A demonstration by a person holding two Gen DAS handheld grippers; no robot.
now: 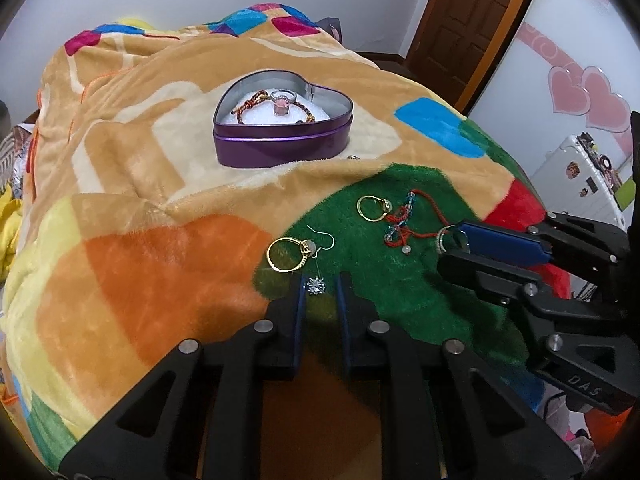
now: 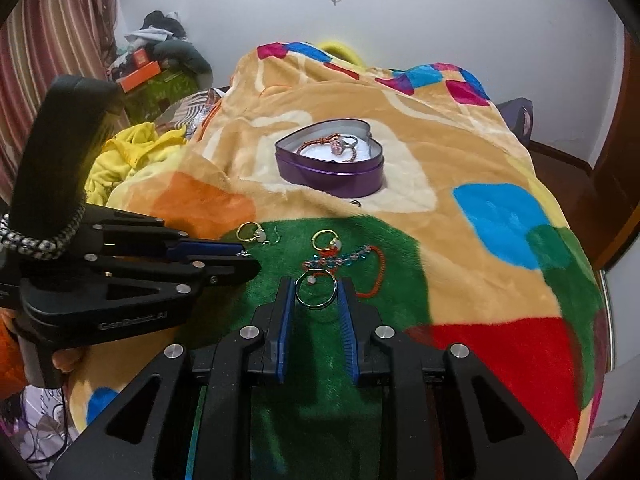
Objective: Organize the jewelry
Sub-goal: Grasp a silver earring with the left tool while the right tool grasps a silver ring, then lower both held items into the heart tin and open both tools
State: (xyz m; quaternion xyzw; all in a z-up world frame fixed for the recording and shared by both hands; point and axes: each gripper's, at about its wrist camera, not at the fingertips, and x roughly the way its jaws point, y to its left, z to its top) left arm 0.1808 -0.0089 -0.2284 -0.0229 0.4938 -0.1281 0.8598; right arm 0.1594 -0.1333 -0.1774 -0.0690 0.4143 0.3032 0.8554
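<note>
Nearest, the right gripper (image 2: 316, 300) pinches a silver ring (image 2: 315, 290) upright between its blue pads just above the green patch of the fleece blanket (image 1: 132, 208), while the left gripper (image 1: 322, 286) has its jaws narrowed around the crystal drop of a hook earring (image 1: 317, 283); whether the pads press it I cannot tell. Just beyond lie two gold rings (image 1: 289, 254) (image 1: 373, 208) and a red beaded cord bracelet (image 1: 404, 222), all on the green patch. Farthest, the purple heart-shaped tin (image 1: 280, 148) sits open on the blanket, holding a braided bracelet (image 1: 256, 102) and a pink-stone ring (image 1: 281, 101) on white padding.
</note>
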